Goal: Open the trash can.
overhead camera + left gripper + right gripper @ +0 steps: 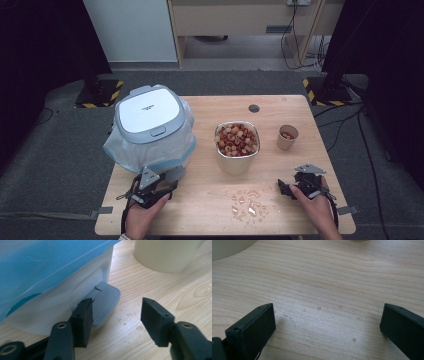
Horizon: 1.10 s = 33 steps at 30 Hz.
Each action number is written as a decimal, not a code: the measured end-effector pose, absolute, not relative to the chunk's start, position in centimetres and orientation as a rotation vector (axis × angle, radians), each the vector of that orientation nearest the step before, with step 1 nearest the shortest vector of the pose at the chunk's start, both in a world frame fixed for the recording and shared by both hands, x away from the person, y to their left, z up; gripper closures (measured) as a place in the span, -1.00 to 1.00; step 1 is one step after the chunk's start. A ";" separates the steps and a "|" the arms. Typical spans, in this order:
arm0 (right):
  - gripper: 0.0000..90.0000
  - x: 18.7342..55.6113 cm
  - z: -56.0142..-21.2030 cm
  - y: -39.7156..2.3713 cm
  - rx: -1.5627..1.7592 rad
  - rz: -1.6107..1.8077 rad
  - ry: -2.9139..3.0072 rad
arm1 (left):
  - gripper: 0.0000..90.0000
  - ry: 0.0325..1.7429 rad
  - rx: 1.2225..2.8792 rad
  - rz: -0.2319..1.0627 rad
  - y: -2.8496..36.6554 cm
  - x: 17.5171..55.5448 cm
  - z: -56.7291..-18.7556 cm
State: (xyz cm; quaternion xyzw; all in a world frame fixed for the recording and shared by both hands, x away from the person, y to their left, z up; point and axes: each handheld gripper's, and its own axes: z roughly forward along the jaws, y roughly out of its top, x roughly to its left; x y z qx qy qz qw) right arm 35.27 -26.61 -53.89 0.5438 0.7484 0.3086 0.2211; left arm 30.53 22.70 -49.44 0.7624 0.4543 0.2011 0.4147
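While the left hand-held gripper [116, 322] stands released at the foot pedal [105, 303] of the pedal bin [150, 127], the step in hand appears to be pressing that pedal to raise the lid [147, 114]. To do it well, bring one jaw squarely onto the ribbed grey face of the pedal, near its outer end, and press straight down; the left jaw already sits just beside the pedal, the right jaw over bare desk [210, 200]. Keep the push vertical so the light bin does not slide. The bin stands at the left of the desk, lid closed, lined with a blue-tinted plastic bag [117, 150]; its contents are hidden. At centre, a metal container [237, 142] is heaped with small red and pale fruits. Further right, a paper cup [287, 137] holds a few reddish pieces. Droplets of liquid [248, 204] lie before the container. The right hand-held gripper [327, 330] stands released over bare wood, grasping nothing.
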 end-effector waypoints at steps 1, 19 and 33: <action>-0.99 35.3 -53.9 -26.6 1.499 0.855 2.071 | 0.03 1.142 1.912 0.499 22.7 30.6 -49.4; -0.99 35.3 -53.9 -26.7 1.487 0.858 2.079 | 0.86 1.079 1.970 0.518 21.7 32.6 -49.6; -0.99 35.3 -53.9 -26.7 1.488 0.861 2.082 | 0.94 1.106 2.030 0.576 21.3 33.9 -50.8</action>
